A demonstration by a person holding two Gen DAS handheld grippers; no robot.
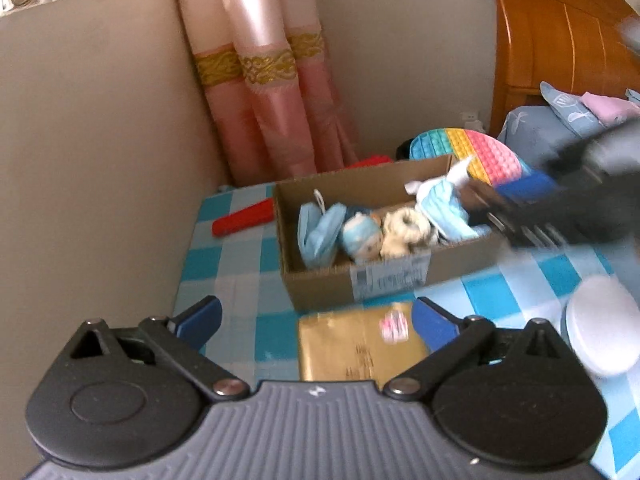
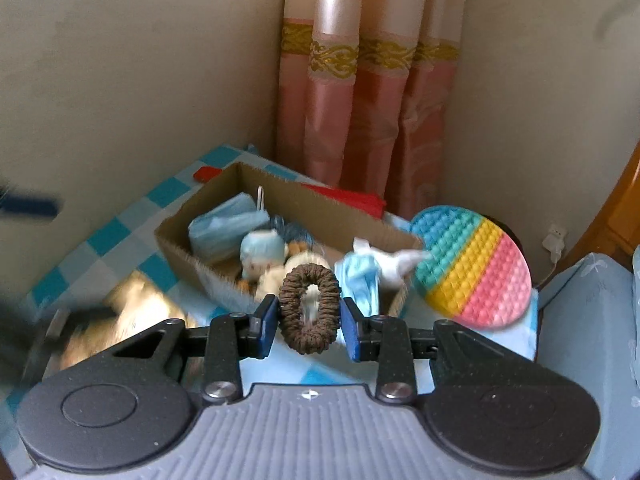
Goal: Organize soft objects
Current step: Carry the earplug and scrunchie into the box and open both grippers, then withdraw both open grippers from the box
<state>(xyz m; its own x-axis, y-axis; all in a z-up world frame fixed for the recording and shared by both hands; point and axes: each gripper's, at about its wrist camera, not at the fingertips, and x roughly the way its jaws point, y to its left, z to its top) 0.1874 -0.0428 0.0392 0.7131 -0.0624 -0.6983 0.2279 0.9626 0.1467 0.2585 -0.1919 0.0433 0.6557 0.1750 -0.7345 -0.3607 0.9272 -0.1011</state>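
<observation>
Right gripper (image 2: 308,322): jaws clamped on brown scrunchie (image 2: 309,308), held just short of the cardboard box (image 2: 182,254) on the checked desk (image 2: 132,216). Left gripper (image 1: 316,322): jaws wide, nothing between them. Already in box: blue face masks (image 2: 224,228), small plush doll (image 2: 260,252), a pale fluffy item; one more mask (image 2: 360,280) hangs at its right end. Probably most of the way done; scrunchie drop pending. Rainbow pop pad (image 2: 476,268) sits outside, right of the box.
</observation>
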